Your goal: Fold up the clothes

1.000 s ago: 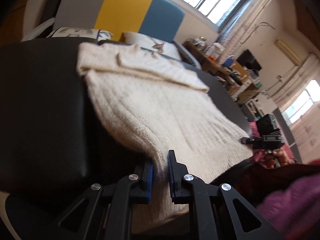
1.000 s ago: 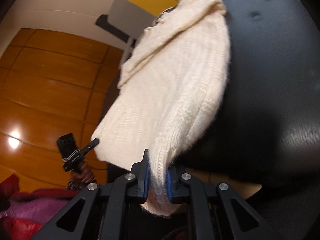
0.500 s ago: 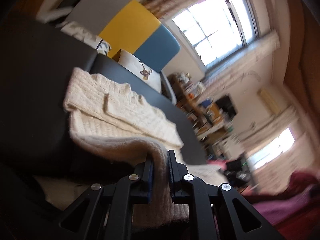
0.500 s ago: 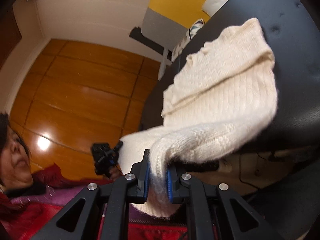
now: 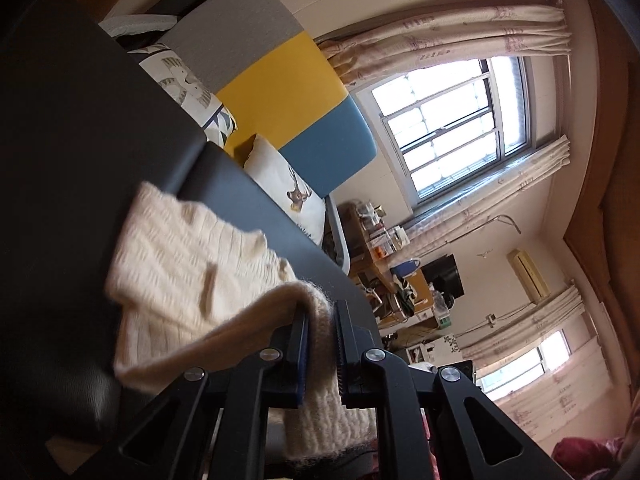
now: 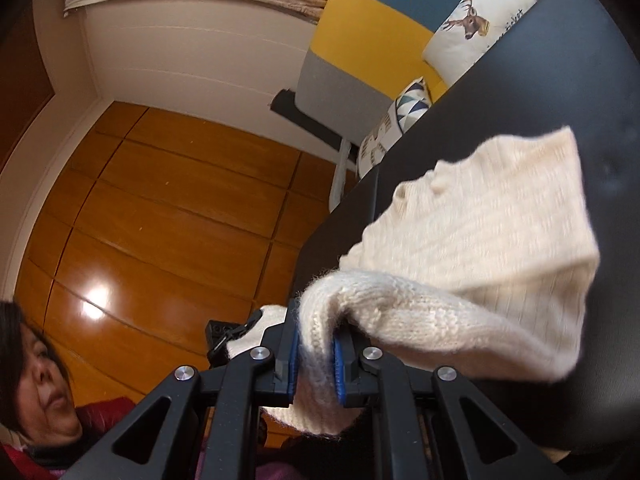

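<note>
A cream knitted sweater (image 5: 188, 264) lies on a black padded surface (image 5: 72, 168), its near hem lifted and curling over the rest. My left gripper (image 5: 320, 320) is shut on one corner of that hem, the knit bunched between its blue pads. In the right wrist view the same sweater (image 6: 480, 232) folds over itself, and my right gripper (image 6: 316, 344) is shut on the other hem corner. The left gripper (image 6: 224, 332) shows small beyond it, cloth in its jaws. Part of the sweater's body is hidden under the raised fold.
Past the black surface (image 6: 560, 80) stands a headboard in grey, yellow and blue (image 5: 280, 80) with a deer-print pillow (image 5: 292, 196) and a patterned pillow (image 5: 188, 88). A cluttered desk (image 5: 396, 280) sits under a window. A person in red is at the lower left of the right wrist view.
Both grippers have risen and carried the hem forward over the sweater's body. The sweater, flat and long a second ago, now doubles over itself and looks shorter.
</note>
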The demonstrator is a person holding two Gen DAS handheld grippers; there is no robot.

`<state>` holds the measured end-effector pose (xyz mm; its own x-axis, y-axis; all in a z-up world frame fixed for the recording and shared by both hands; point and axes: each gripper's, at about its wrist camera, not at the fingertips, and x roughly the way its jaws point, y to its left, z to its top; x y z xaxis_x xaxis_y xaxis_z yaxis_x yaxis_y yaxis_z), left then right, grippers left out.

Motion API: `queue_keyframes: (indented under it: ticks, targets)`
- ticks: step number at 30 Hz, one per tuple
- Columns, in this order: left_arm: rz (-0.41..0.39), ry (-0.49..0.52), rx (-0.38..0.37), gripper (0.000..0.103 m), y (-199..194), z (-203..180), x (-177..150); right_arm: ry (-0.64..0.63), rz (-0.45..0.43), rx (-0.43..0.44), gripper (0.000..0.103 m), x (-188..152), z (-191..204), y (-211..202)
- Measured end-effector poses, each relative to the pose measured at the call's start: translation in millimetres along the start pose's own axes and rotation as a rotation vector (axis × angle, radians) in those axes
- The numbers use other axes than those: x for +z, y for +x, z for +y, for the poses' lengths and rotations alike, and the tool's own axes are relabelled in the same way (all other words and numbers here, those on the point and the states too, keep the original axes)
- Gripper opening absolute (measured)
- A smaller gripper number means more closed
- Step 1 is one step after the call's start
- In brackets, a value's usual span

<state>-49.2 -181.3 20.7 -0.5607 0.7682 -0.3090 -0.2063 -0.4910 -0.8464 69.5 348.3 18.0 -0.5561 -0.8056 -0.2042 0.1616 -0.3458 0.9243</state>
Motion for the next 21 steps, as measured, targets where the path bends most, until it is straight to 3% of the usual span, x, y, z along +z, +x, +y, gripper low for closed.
queue_keyframes:
  ticks: [10, 16, 21]
  targets:
    - [-0.042, -0.078, 0.077, 0.007, 55, 42, 47, 0.144, -0.022, -0.05, 0.012, 62, -55, 31]
    - [0.087, -0.088, 0.166, 0.007, 90, 65, 46, 0.205, -0.004, -0.105, 0.012, 86, -88, 50]
    - [0.137, -0.143, 0.181, 0.011, 75, 81, 23, 0.257, -0.004, -0.115, 0.012, 84, -109, 55]
